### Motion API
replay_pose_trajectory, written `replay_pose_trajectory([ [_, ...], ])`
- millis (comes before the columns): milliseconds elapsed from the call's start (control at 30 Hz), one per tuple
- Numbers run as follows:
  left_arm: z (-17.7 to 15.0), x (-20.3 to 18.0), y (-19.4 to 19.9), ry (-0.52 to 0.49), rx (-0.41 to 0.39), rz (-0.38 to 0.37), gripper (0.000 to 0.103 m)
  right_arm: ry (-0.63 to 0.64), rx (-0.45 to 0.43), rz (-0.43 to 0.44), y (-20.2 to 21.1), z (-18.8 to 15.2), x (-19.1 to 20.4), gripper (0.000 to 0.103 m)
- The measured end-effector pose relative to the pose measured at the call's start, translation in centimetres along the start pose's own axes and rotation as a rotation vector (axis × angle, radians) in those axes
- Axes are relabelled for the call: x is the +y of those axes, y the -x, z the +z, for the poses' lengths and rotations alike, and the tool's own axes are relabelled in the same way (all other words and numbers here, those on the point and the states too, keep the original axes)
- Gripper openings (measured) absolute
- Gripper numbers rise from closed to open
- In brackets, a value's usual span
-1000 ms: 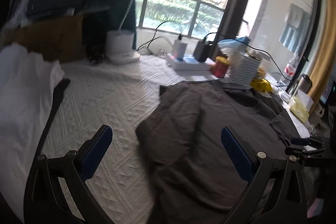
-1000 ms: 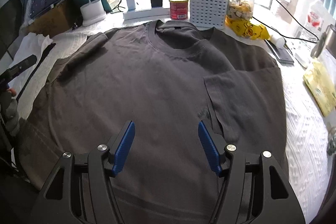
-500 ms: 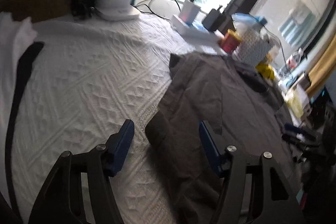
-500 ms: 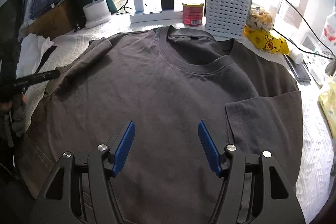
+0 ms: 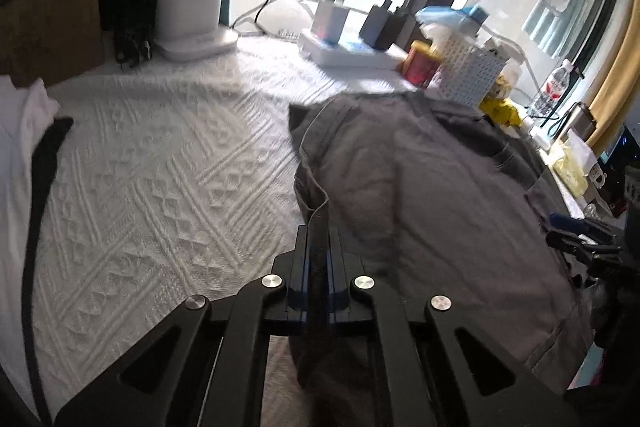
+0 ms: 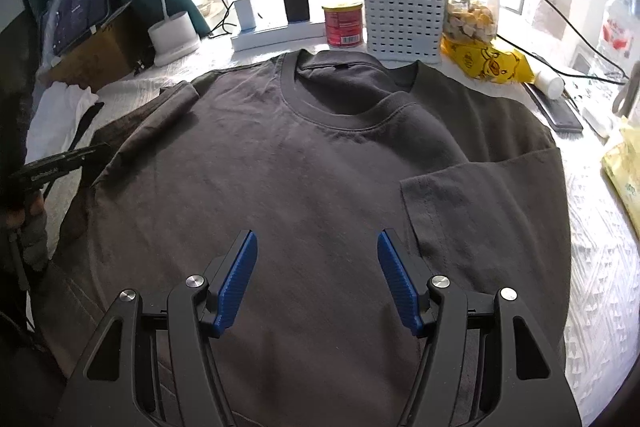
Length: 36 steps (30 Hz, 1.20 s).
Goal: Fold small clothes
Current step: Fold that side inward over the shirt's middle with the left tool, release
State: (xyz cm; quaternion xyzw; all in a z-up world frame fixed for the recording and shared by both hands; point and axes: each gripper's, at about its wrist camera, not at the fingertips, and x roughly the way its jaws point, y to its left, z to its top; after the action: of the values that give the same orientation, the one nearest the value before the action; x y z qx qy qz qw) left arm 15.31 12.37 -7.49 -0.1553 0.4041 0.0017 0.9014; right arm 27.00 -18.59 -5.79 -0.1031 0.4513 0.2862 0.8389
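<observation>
In the right wrist view the right tongs (image 6: 318, 279) hover with their blue pads spread wide over the lower middle of the dark grey T-shirt (image 6: 320, 167), nothing between them. The shirt lies flat, front up, on the white textured tabletop (image 5: 160, 187), collar toward the window. Its right sleeve (image 6: 480, 203) is already turned in over the body, so one side fold looks done. The left sleeve (image 6: 160, 119) is bunched at the far left edge and not yet brought across; that fold, and the folds of the body itself, are left, so I judge the task to be at an early stage.

In the left wrist view the left tongs (image 5: 318, 251) are clamped together on the shirt's left edge, a strip of grey cloth pinched between the pads just below the sleeve hem. The right wrist view shows these tongs (image 6: 60, 167) at the shirt's left side, with a hand (image 6: 28, 223) below them.

Against the earlier frames, the left tongs were wide open beside the shirt's edge, then half closed around it; their jaws have just been closing and now have the cloth between them. The right tongs have the same spread as before, though the shirt now sits a little nearer in their view.

Farther back stand a white lamp base (image 6: 174, 37), a power strip (image 6: 276, 35), a red tin (image 6: 344, 27) and a white basket (image 6: 404, 15).
</observation>
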Motion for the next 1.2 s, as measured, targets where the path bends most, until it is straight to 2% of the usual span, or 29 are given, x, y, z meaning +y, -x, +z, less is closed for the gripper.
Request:
replay_pose_trajectory([
  [133,0.6,-2.1,1.1,-0.041,-0.039,-0.011,0.005,-0.017,-0.025,0.008,1.0,-0.7,-0.9,0.066],
  [267,0.7,-4.4,1.0,-0.09,-0.041,-0.029,0.005,-0.041,-0.049,0.016,2.1,-1.4,-2.1,0.066],
  [500,-0.3,-7.9,-0.8,-0.145,0.02,-0.047,0.005,-0.093,-0.091,0.016,4.0,-3.0,-4.9,0.066],
  [800,-1.9,-11.3,-2.6,-0.215,0.097,-0.031,0.005,-0.148,-0.118,0.015,5.5,-4.8,-7.7,0.066],
  [1100,-3.3,-12.9,-3.6,-0.272,0.181,0.027,0.006,-0.178,-0.129,0.012,6.2,-6.1,-9.2,0.066],
  [1133,-3.3,-13.0,-3.4,-0.28,0.187,0.031,0.008,-0.18,-0.13,0.011,6.3,-6.1,-9.2,0.066],
  [1200,-3.5,-13.2,-3.2,-0.287,0.193,0.019,0.021,-0.184,-0.133,0.01,6.4,-6.3,-9.4,0.066],
])
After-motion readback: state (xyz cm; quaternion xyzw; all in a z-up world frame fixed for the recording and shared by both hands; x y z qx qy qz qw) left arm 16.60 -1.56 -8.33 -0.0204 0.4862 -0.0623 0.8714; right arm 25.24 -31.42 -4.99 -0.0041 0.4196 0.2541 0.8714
